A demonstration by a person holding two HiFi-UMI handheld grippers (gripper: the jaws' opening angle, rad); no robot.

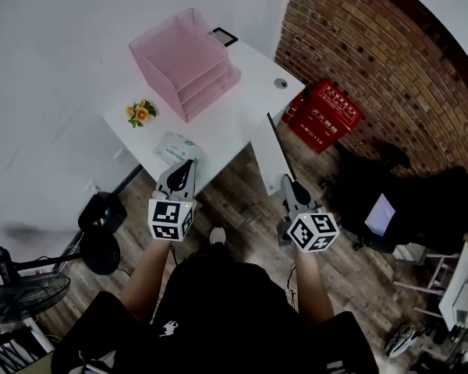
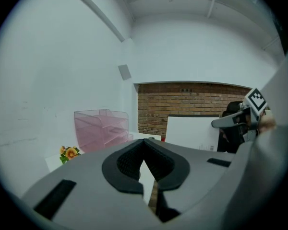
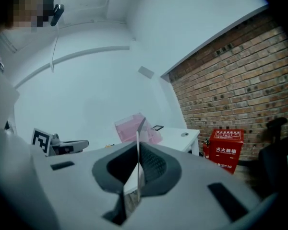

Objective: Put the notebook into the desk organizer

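Notebook (image 1: 178, 148) lies flat on the table (image 1: 246, 104), at the near edge toward the left corner. Organizer (image 1: 183, 59), pink and three-tiered, stands at the far left corner, well apart from the notebook. Flowers (image 1: 140, 113) sit at the left edge, between the two. My left gripper (image 1: 189, 164) is held just off the near edge. In the head view its tip lies over the notebook's near side, and I cannot tell from there whether it touches. Its jaws are closed tip to tip with nothing between them. Its own view looks level across the table at the organizer and flowers, with the notebook out of frame. My right gripper (image 1: 285, 180) hangs off the table's near right corner, over the wood floor (image 1: 242, 201). Its jaws are also pressed together and empty. Its view takes in the organizer, the table's right end and a red box (image 1: 327, 114) on the floor against the brick wall (image 1: 374, 45). The two grippers are apart, and each shows in the other's view.
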